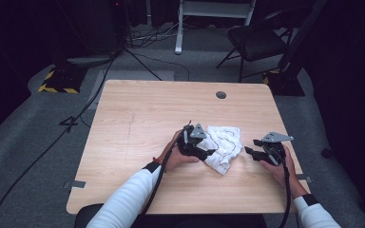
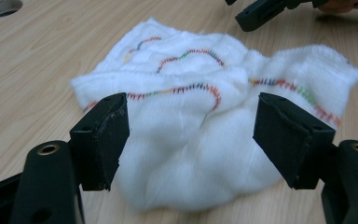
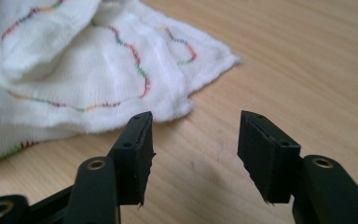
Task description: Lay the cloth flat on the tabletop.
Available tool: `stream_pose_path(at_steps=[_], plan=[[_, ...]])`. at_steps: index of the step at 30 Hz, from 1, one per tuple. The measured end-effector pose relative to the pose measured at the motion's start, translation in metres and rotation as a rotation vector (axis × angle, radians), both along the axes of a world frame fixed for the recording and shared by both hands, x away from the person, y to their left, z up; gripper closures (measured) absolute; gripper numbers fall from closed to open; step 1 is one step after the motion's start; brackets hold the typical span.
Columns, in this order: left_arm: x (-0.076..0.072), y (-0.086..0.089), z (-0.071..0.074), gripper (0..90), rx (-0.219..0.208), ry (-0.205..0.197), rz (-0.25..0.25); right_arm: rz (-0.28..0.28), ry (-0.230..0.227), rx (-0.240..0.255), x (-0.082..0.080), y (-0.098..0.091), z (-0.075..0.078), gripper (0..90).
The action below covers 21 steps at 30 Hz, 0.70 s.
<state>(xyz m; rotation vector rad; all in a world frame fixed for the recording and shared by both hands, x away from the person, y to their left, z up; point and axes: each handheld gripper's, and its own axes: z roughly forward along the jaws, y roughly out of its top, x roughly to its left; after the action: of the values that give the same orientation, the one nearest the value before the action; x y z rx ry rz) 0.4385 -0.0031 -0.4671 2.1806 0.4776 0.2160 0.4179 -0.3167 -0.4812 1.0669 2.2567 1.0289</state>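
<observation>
A crumpled white cloth (image 1: 223, 145) with wavy rainbow stitching lies on the wooden table, right of centre. My left gripper (image 1: 209, 153) is at the cloth's left edge. In the left gripper view the cloth (image 2: 186, 93) bulges between the jaws of my left gripper (image 2: 191, 140), which stand apart without squeezing it. My right gripper (image 1: 251, 146) is just right of the cloth, pointing at it. In the right gripper view my right gripper (image 3: 195, 149) is open over bare wood, with a corner of the cloth (image 3: 74, 70) just ahead and to the left.
The table (image 1: 138, 118) has a round cable hole (image 1: 221, 95) near its far edge. Beyond it on the grey floor are a black chair (image 1: 256, 40), loose cables (image 1: 76, 118) and a yellow-and-black striped base (image 1: 59, 80).
</observation>
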Motion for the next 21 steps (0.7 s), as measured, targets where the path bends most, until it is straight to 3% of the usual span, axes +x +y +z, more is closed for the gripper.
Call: stream_pose_path(at_steps=[4, 7, 11, 14, 18, 21], plan=[[0.007, -0.015, -0.011, 29.3, 0.048, -0.005, -0.001, -0.001, 0.0, 0.028, 0.005, 0.005, 0.004, 47.7], [0.012, -0.015, -0.016, 39.9, 0.07, -0.01, -0.008, 0.018, 0.006, 0.044, 0.008, 0.011, 0.005, 46.6], [0.017, -0.006, -0.017, 58.5, 0.091, -0.014, -0.021, 0.051, 0.026, 0.027, 0.013, 0.024, 0.003, 44.2], [0.019, 0.004, -0.016, 70.7, 0.093, -0.01, -0.026, 0.063, 0.053, -0.021, 0.018, 0.035, -0.002, 43.1], [0.02, 0.014, -0.015, 79.4, 0.103, -0.008, -0.035, 0.054, 0.088, -0.051, 0.022, 0.042, -0.009, 45.3], [0.022, 0.023, -0.014, 81.6, 0.105, -0.005, -0.024, 0.061, 0.104, -0.039, 0.021, 0.04, -0.009, 55.8]])
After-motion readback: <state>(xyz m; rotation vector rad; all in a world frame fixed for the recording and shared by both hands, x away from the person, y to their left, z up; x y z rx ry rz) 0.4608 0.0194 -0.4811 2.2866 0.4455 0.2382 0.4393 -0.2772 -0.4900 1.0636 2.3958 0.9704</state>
